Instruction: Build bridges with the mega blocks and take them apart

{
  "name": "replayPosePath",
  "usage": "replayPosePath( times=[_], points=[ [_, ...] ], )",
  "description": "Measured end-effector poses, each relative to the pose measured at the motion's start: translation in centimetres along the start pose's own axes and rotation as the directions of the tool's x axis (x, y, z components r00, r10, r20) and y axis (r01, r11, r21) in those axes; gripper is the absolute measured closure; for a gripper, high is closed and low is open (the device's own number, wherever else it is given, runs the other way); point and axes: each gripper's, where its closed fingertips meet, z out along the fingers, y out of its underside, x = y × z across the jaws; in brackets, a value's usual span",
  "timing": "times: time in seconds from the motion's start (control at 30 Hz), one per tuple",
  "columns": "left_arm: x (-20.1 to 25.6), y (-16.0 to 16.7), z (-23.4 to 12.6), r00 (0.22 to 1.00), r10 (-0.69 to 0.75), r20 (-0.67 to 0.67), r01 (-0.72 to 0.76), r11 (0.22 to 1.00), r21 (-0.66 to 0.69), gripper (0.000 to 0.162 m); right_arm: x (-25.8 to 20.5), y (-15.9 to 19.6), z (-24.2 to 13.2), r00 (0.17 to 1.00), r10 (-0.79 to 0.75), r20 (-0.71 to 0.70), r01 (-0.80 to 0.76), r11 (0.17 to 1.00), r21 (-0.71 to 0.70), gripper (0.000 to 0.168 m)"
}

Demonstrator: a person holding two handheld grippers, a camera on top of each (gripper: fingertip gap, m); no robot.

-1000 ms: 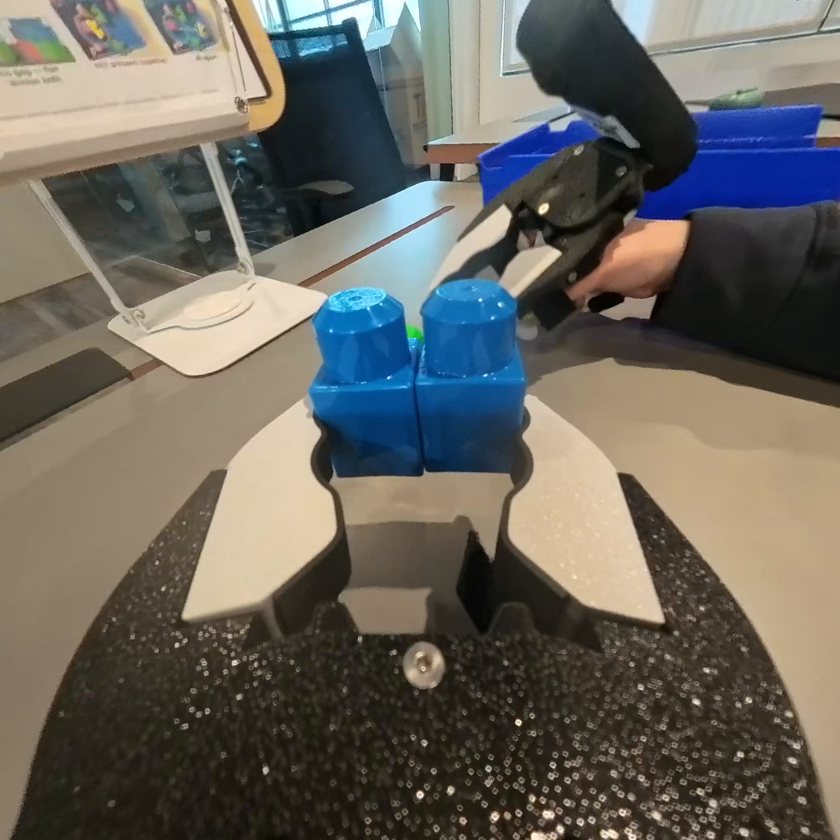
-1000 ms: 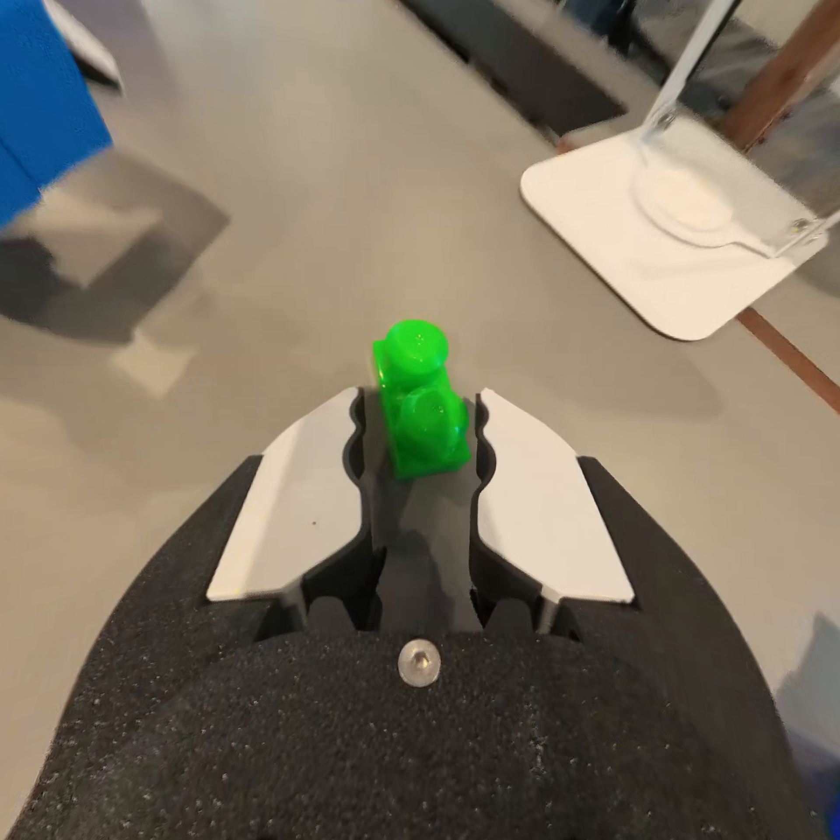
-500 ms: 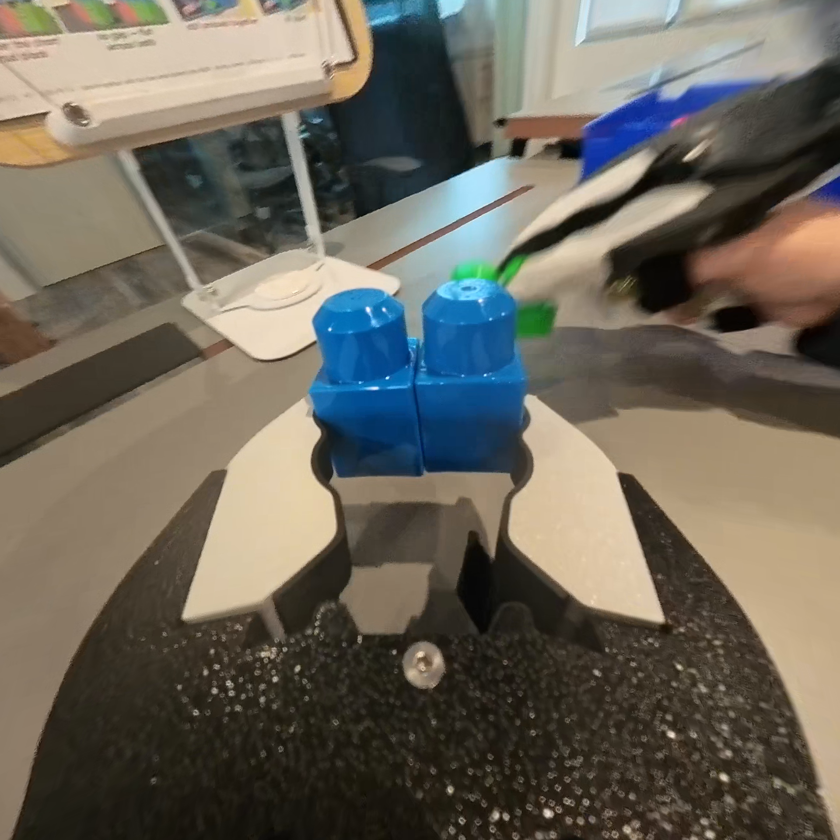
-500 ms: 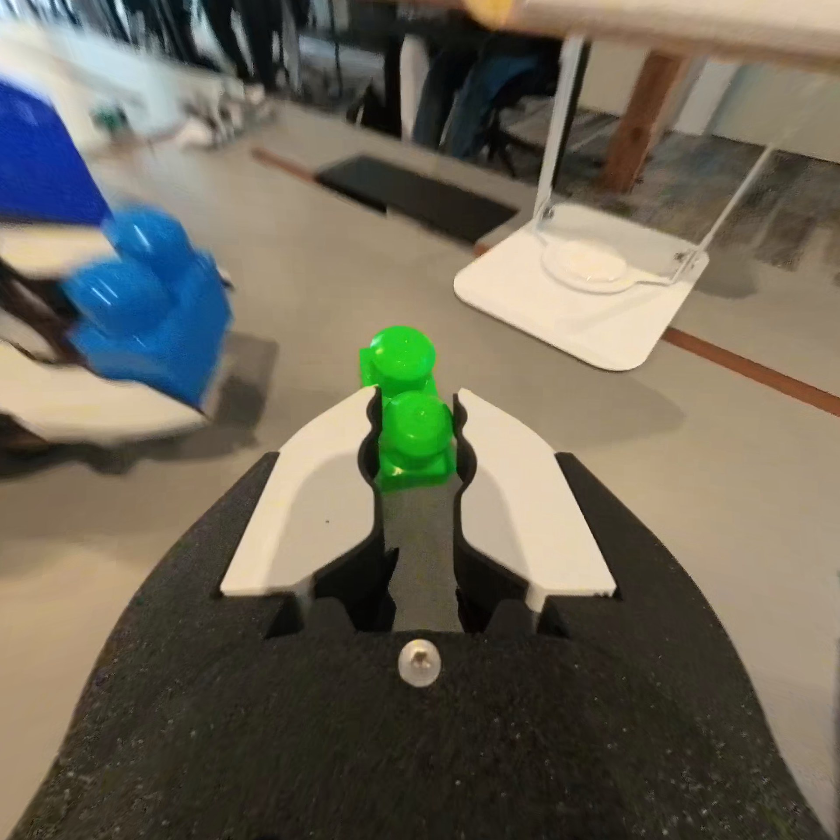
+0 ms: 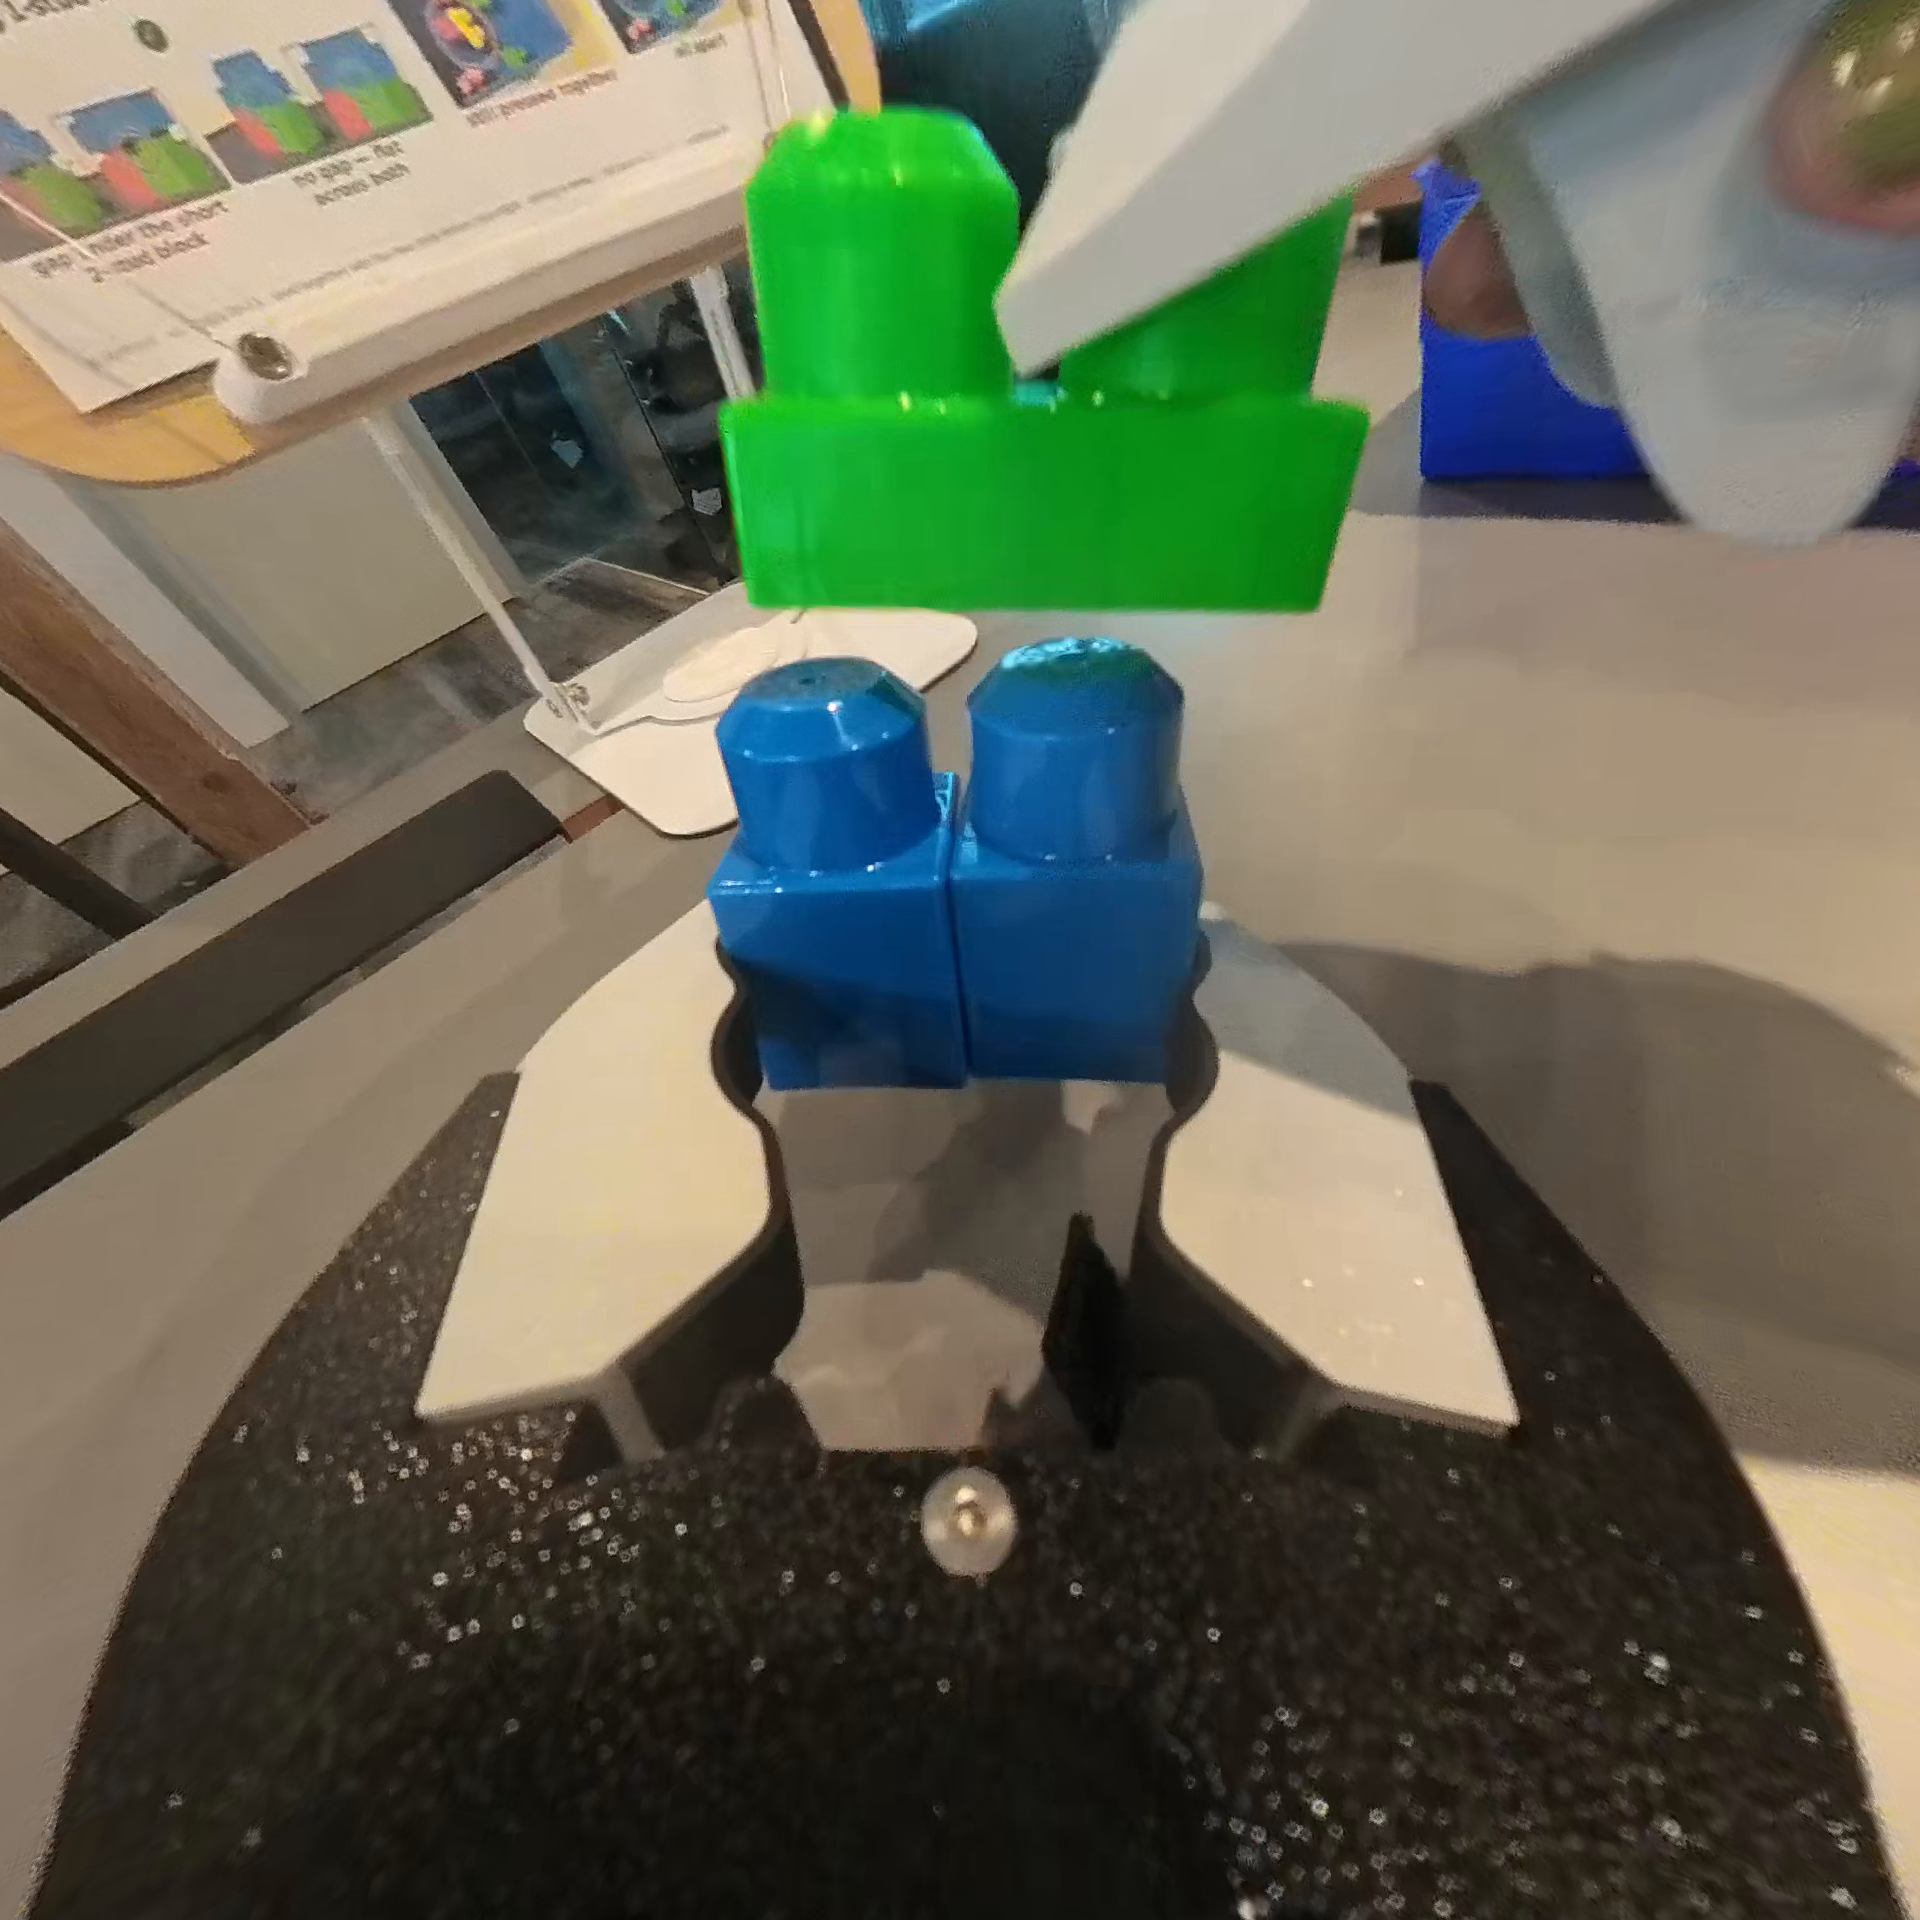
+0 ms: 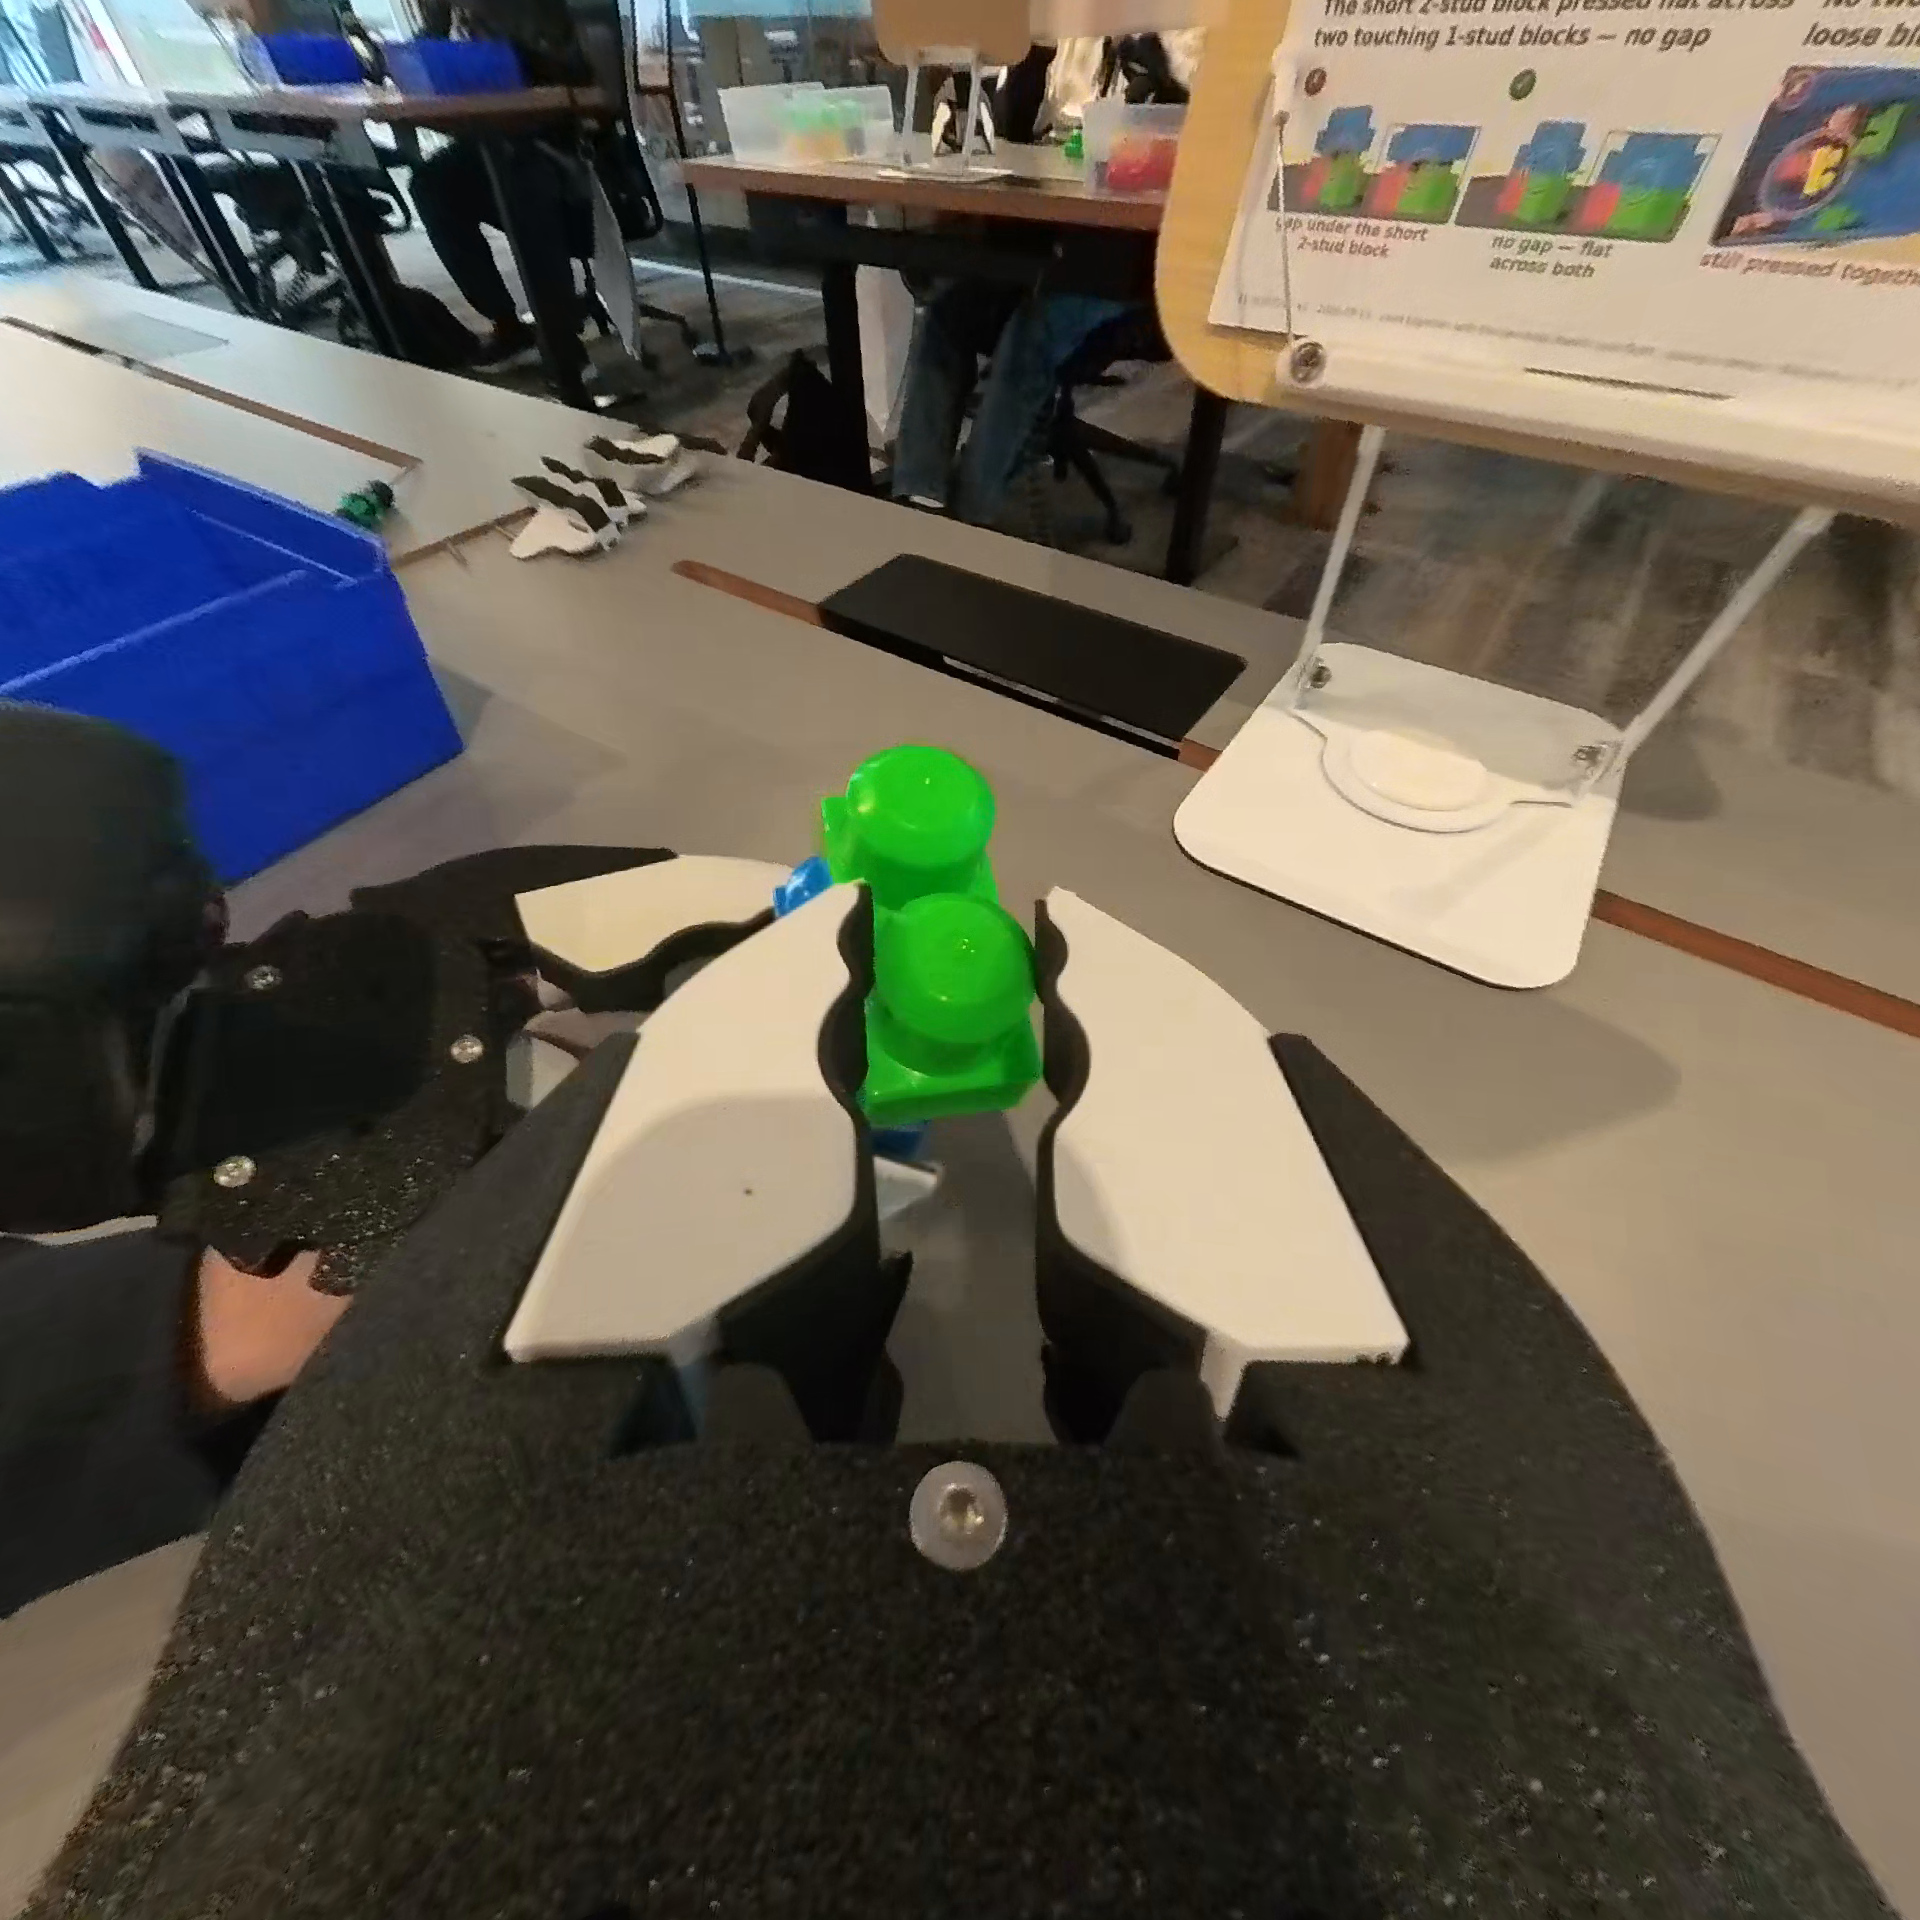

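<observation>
My left gripper (image 5: 961, 997) is shut on two blue one-stud blocks (image 5: 956, 925) held side by side, studs up. My right gripper (image 6: 945, 997) is shut on a green two-stud block (image 6: 935, 966). In the left wrist view the green block (image 5: 1039, 499) hangs level just above the two blue studs with a small gap, not touching, and one white finger (image 5: 1247, 177) of the right gripper crosses its right stud. In the right wrist view the left gripper (image 6: 623, 914) lies just below and left of the green block, with a sliver of blue (image 6: 800, 894) showing.
A white stand base (image 6: 1403, 852) holding an instruction board (image 6: 1558, 187) stands at the back right of the grey table (image 6: 1558, 1195). A blue bin (image 6: 208, 644) sits at the left. A black pad (image 6: 1039, 644) lies at the table's far edge. A person's hand (image 6: 249, 1340) holds the left gripper. The gap from one gripper's tips to the other's is roughly 8 centimetres.
My right gripper closed on the green block, lifted it off the table and carried it over to just above the two blue blocks. The left gripper kept its hold on the blue blocks.
</observation>
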Motion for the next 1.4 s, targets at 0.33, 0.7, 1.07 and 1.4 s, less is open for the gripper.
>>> replayPosePath(
  times=[0.33,0.7,1.07,1.4],
  points=[
    [0.1,-0.3,-0.2,0.999,0.031,0.006,-0.031,0.999,0.014,0.086,-1.1,-0.1,0.6,1.000,-0.016,-0.014,0.016,1.000,-0.011,0.139],
    [-0.2,-0.5,-0.4,0.999,0.033,0.026,-0.034,0.999,0.028,0.086,-1.8,0.7,1.3,0.997,-0.061,-0.039,0.058,0.997,-0.053,0.139],
    [-0.5,-1.6,-1.2,0.998,0.036,0.057,-0.041,0.996,0.085,0.087,-2.1,0.1,1.0,1.000,-0.006,-0.021,0.006,1.000,-0.004,0.139],
    [-0.3,-1.6,-1.4,0.998,0.044,0.052,-0.048,0.995,0.087,0.087,-1.7,0.4,1.1,0.995,0.100,0.019,-0.101,0.994,0.030,0.139]
  ],
)
